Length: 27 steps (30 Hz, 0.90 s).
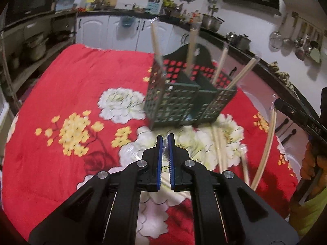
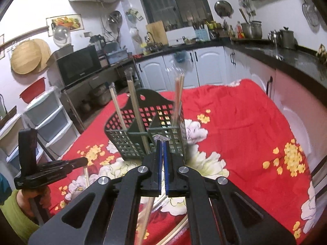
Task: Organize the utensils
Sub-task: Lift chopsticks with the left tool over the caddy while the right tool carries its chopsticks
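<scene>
A dark green lattice utensil basket (image 1: pixel 184 102) stands on a red floral cloth (image 1: pixel 71 94), with several wrapped chopstick pairs (image 1: pixel 192 49) upright in its compartments. My left gripper (image 1: pixel 165 137) is shut on a bit of clear wrapper just in front of the basket. Loose wrapped chopsticks (image 1: pixel 220 153) lie on the cloth to its right. In the right wrist view the basket (image 2: pixel 143 136) is just ahead. My right gripper (image 2: pixel 162 140) is shut on a wrapped chopstick pair (image 2: pixel 147 210) that hangs below the fingers; the same pair (image 1: pixel 265 143) shows in the left wrist view.
Kitchen counters with pots (image 1: pixel 212 21) and white cabinets (image 2: pixel 206 67) ring the table. A microwave (image 2: pixel 78 65) and plastic drawers (image 2: pixel 51 120) stand at the left. The left gripper's body (image 2: pixel 49 167) shows at the lower left of the right wrist view.
</scene>
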Each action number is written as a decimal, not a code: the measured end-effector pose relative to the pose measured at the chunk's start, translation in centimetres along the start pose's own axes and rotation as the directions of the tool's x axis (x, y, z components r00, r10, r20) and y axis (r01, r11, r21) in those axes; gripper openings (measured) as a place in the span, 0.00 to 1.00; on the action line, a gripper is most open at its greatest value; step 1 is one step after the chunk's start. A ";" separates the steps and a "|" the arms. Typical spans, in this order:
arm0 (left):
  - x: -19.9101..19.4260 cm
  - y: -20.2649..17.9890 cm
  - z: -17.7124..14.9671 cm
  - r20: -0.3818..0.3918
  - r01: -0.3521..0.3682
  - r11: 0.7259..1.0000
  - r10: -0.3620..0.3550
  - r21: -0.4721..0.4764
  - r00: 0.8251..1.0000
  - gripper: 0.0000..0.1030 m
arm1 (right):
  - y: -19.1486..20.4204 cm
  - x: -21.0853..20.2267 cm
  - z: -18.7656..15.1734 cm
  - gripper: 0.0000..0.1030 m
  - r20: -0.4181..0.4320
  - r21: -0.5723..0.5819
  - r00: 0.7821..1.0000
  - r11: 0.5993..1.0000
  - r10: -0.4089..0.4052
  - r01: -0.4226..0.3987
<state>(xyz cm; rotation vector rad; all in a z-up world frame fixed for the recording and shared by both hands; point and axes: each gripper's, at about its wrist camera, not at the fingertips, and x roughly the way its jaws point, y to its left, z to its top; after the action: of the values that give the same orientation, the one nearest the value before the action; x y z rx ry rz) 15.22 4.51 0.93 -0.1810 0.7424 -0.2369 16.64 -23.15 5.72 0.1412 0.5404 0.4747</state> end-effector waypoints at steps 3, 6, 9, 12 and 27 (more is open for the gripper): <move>-0.3 -0.9 0.4 0.011 0.013 1.000 -0.013 0.018 1.000 0.03 | 0.5 -0.8 0.3 0.02 0.022 -0.013 1.000 1.000 0.009 -0.009; -0.4 -1.8 1.0 0.016 0.021 0.999 -0.022 0.042 1.000 0.03 | 1.1 -1.7 0.7 0.02 0.047 -0.030 0.999 0.999 0.017 -0.016; -0.8 -2.7 1.6 0.028 0.034 0.998 -0.035 0.061 0.999 0.03 | 1.5 -2.7 1.3 0.01 0.076 -0.042 0.997 0.999 0.020 -0.016; -1.1 -3.6 2.2 0.042 0.044 0.996 -0.048 0.083 0.998 0.03 | 2.0 -3.5 1.7 0.01 0.102 -0.060 0.995 0.998 0.020 -0.014; -1.8 -7.3 5.2 0.101 0.090 0.984 -0.106 0.157 0.989 0.03 | 2.5 -5.7 3.1 0.01 0.178 -0.097 0.984 0.995 0.020 -0.003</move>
<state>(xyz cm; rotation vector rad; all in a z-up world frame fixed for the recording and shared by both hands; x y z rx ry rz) 16.42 -1.59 7.71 -0.0852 0.6051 -0.3735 12.98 -23.68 11.67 0.0932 0.3403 0.4934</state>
